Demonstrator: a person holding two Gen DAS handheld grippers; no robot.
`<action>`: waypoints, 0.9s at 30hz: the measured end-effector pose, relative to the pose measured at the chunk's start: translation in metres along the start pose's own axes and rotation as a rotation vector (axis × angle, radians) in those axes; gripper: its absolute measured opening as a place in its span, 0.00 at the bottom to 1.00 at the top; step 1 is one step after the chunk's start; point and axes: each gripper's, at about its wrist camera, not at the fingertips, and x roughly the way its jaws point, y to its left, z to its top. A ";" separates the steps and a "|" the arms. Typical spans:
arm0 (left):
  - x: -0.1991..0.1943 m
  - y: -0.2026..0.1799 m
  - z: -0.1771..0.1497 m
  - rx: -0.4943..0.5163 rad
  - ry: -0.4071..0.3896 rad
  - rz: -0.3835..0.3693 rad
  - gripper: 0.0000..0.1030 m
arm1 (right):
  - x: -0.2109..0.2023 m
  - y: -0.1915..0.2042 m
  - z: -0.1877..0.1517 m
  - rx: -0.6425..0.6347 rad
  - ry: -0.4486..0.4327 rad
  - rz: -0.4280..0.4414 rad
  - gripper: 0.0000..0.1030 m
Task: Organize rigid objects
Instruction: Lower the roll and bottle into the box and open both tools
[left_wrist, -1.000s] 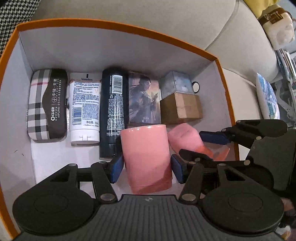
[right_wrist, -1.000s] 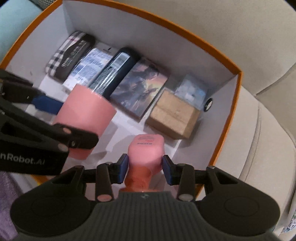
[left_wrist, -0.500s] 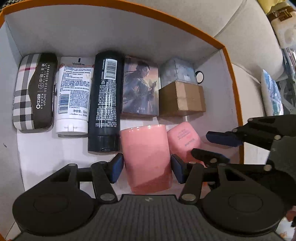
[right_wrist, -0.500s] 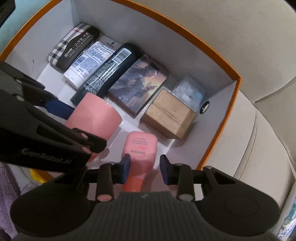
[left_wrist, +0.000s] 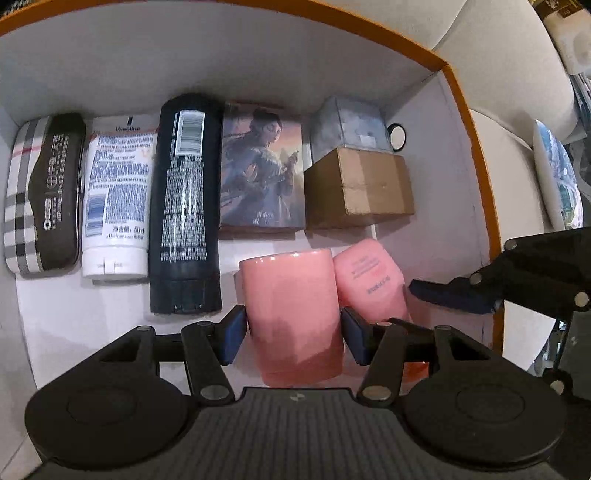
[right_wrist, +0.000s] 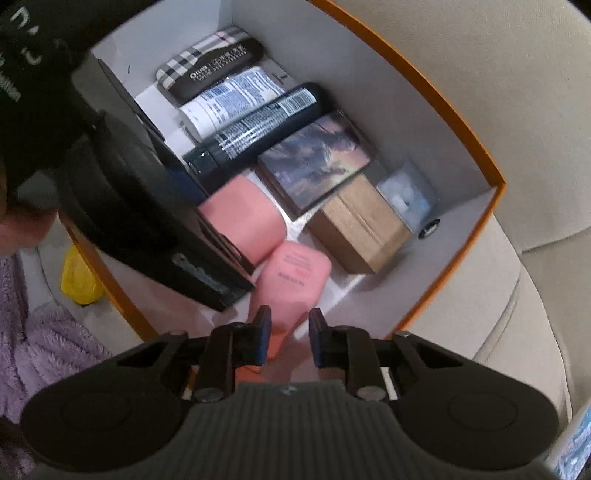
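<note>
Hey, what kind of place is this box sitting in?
Likely a living room at home: the orange-rimmed box sits on a beige sofa cushion, with a purple fluffy blanket beside it.

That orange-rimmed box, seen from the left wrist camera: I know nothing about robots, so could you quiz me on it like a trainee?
1. True or false: the pink cup sits between the jaws of the left gripper.
2. What lies between the plaid case and the black bottle? A) white tube B) pink bottle C) picture box
3. What stands between the cardboard box and the back wall of the orange-rimmed box?

Key: 1 true; 2 A; 3 the grey box.
</note>
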 end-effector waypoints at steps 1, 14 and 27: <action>0.001 0.000 0.000 -0.001 -0.001 0.001 0.62 | 0.001 -0.001 0.000 0.005 -0.005 0.007 0.20; -0.005 0.009 0.007 -0.046 -0.030 0.001 0.62 | -0.003 -0.005 -0.015 0.156 -0.238 -0.048 0.06; -0.004 0.003 0.001 0.037 -0.035 0.040 0.62 | -0.005 0.004 -0.021 -0.094 -0.079 0.045 0.12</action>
